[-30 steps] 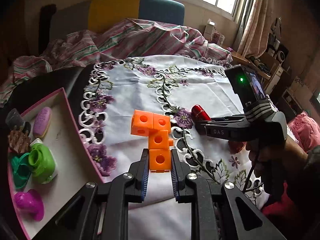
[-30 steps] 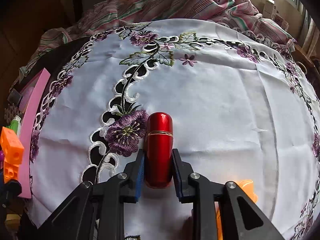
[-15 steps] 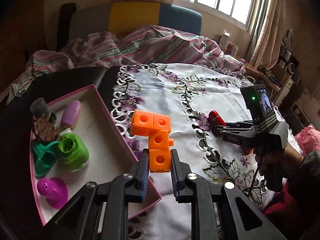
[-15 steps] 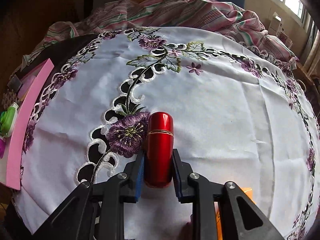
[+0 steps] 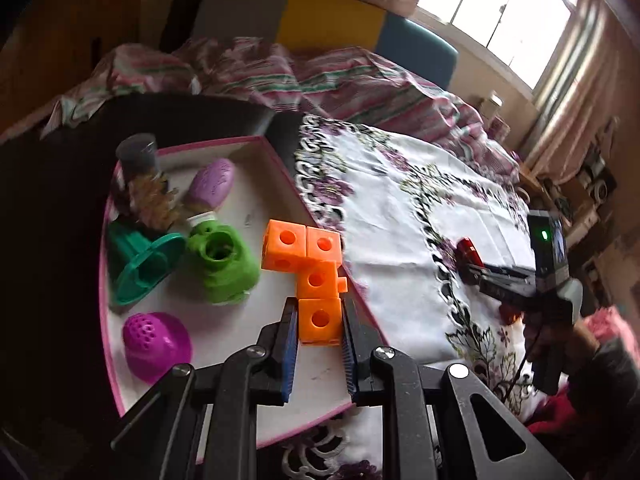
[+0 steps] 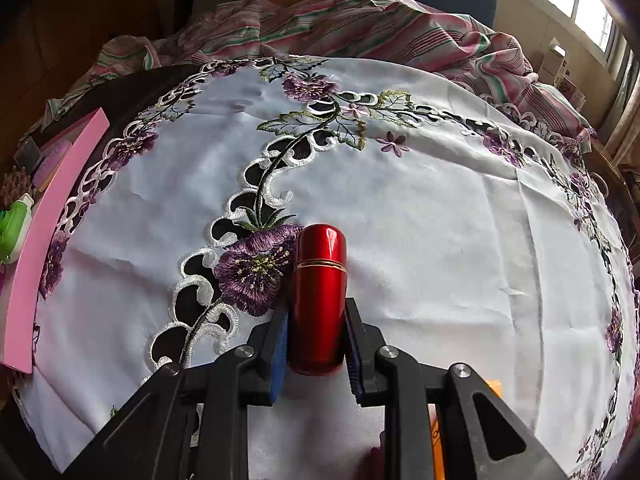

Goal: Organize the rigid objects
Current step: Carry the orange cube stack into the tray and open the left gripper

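Counted: two grippers, one tray, one block piece, one red tube, five small items inside the tray. Left gripper pinched tight on the lowest cube of the orange block piece; blue pads pressed against both cube sides. Block piece built from four joined orange cubes: one in the jaws, one stacked above it with a side peg, two more on top forming a row offset toward the left, each visible face marked by a round hole. Piece held upright above the right part of the pink-rimmed tray, near the edge next to the tablecloth; contact with the tray floor not discernible. Tray contents: one purple perforated dome, one teal funnel-shaped piece, one green moulded piece, one lilac oval piece, one dark cup with a brownish object. Right gripper clamped on the red tube, pads against both sides of its lower half. Tube glossy metallic red, rounded at the far end, ringed by one thin gold band, lying over the white embroidered tablecloth beside a purple stitched flower. Same tube seen from the left wrist view, well apart from the tray.
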A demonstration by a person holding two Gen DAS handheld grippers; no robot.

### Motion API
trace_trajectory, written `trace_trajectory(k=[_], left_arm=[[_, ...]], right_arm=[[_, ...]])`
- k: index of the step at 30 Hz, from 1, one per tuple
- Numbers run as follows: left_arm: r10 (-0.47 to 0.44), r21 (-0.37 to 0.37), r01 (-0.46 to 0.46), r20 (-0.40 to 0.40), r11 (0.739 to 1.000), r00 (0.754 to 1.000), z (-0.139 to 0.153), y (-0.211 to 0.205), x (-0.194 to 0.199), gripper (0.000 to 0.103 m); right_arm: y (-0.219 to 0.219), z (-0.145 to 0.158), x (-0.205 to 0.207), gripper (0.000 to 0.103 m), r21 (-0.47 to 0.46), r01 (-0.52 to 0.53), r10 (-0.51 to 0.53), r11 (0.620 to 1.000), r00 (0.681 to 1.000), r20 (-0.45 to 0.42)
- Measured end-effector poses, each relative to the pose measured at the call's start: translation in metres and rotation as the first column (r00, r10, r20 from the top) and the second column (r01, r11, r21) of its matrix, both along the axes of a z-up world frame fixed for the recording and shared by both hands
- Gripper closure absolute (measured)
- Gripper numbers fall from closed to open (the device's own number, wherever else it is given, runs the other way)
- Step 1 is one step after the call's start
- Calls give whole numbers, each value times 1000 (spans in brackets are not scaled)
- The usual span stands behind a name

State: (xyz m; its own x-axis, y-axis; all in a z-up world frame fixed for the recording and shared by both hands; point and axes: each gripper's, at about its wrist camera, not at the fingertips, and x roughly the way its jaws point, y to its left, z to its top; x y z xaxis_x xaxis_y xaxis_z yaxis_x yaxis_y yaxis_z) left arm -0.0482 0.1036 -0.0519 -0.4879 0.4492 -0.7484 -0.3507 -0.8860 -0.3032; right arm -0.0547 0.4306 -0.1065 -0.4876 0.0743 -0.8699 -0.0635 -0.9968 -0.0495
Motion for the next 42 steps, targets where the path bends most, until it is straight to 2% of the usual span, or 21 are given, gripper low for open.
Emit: trace_trajectory(k=[4,10,16,22,27,34,42], left_arm=[[59,61,-61,42,996,997,3,-18,-25,83],[111,118,-124,109,985,988,0,-16,-73,83],[142,83,-156,163,984,976,-18,4,-113,83],[124,3,-128,203,992,971,-40,23,-132,83],[127,-36,-122,166,992,978,-41,24,-125,83],[107,-79,-105,21,991,994,-15,24,-98,83],[110,-135,-121,-88,983,990,4,11,-51,83]], right_arm=[[-1,0,-1,78,11,-6,6,1000,1000,3],[-4,0,-1,78,28,-12,12,1000,1000,9],[-4,0,-2,78,30,-15,15,999,1000,14],[-5,0,-4,78,29,-19,19,999,1000,13],[-6,-2,-5,78,28,-23,23,999,1000,12],[-7,-2,-5,78,30,-22,22,999,1000,12],[-6,-2,-5,78,36,-26,26,999,1000,9]])
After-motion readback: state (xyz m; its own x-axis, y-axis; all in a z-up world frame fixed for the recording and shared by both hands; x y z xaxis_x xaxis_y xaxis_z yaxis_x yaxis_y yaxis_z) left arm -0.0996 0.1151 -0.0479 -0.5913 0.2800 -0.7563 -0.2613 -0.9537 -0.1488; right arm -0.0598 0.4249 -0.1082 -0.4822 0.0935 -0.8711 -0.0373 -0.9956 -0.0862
